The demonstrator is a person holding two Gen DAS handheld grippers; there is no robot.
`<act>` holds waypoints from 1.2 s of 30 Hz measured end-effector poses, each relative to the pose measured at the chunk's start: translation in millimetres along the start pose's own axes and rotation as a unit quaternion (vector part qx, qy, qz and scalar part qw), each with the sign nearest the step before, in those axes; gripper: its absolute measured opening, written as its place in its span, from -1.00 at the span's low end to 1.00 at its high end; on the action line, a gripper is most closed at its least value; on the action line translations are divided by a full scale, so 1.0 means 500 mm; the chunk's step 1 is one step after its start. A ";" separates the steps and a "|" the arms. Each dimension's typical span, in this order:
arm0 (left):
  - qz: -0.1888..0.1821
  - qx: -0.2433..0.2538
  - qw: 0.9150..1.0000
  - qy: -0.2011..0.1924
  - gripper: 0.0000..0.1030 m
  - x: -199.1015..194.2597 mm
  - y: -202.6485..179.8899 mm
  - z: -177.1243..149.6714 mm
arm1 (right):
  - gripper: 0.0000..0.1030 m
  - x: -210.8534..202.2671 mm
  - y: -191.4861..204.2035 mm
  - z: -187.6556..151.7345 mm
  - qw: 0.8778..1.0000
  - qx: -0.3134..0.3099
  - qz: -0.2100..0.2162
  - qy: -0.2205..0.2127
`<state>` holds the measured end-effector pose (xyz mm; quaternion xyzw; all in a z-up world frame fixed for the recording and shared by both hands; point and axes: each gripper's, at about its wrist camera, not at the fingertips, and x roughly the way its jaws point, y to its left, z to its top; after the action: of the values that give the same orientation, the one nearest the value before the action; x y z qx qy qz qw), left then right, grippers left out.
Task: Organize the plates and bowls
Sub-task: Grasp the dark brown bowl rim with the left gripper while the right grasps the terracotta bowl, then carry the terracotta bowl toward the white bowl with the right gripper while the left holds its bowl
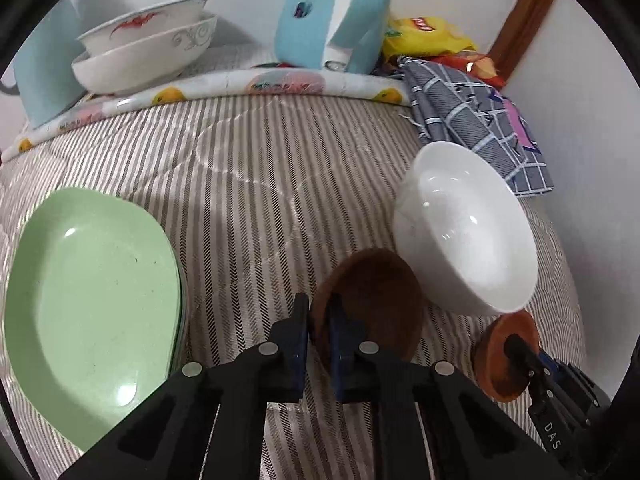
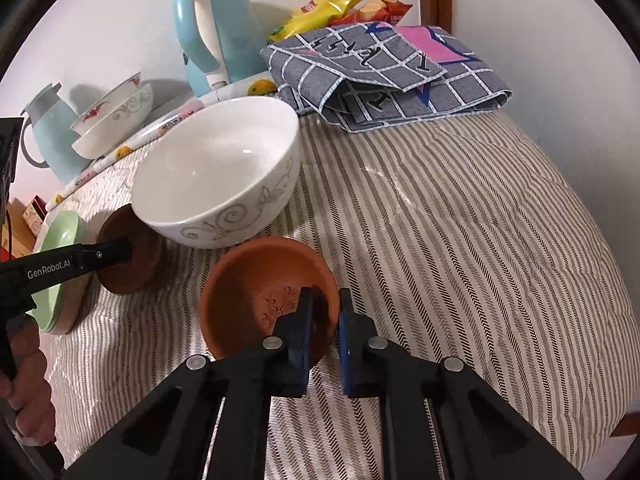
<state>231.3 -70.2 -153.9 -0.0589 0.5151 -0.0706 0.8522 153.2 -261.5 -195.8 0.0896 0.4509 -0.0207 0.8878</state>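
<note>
My left gripper [image 1: 319, 316] is shut on the rim of a dark brown wooden dish [image 1: 372, 304], held over the striped cloth; the dish also shows in the right wrist view [image 2: 132, 256]. My right gripper [image 2: 325, 308] is shut on the rim of a terracotta dish [image 2: 260, 300], also seen low right in the left wrist view [image 1: 504, 360]. A large white bowl with grey scrolls [image 2: 218, 172] sits between the two dishes [image 1: 464, 228]. A stack of green plates [image 1: 92, 308] lies at the left. Two stacked white bowls [image 1: 148, 44] stand at the back left.
A light blue kettle [image 1: 336, 12] and a blue jug [image 2: 52, 132] stand at the back by the wall. A folded grey checked cloth [image 2: 388, 76] and snack bags [image 2: 332, 8] lie at the back right. Striped cloth [image 2: 460, 240] covers the surface.
</note>
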 end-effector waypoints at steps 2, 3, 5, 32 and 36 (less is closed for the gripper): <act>-0.005 0.001 1.000 -0.002 -0.83 -0.007 -0.003 -0.002 | -0.85 -0.006 0.003 0.000 1.000 -0.002 0.000 -0.004; -0.006 0.002 1.000 -0.001 -0.83 -0.009 -0.004 -0.004 | -0.86 -0.009 0.003 -0.001 1.000 -0.001 0.000 -0.006; -0.008 0.004 1.000 -0.001 -0.83 -0.014 -0.007 -0.010 | -0.87 -0.015 0.002 -0.002 1.000 0.005 0.003 -0.007; -0.027 -0.012 0.999 -0.040 -0.83 -0.154 0.028 -0.052 | -0.86 -0.163 -0.001 -0.037 0.997 0.034 -0.017 -0.060; -0.032 -0.010 0.998 -0.047 -0.83 -0.174 0.028 -0.059 | -0.86 -0.189 0.002 -0.041 0.997 0.035 -0.020 -0.070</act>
<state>165.8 -41.3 -94.3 -0.0868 0.4730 -0.0896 0.8722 80.7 -261.2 -131.5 0.1100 0.3881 -0.0610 0.9130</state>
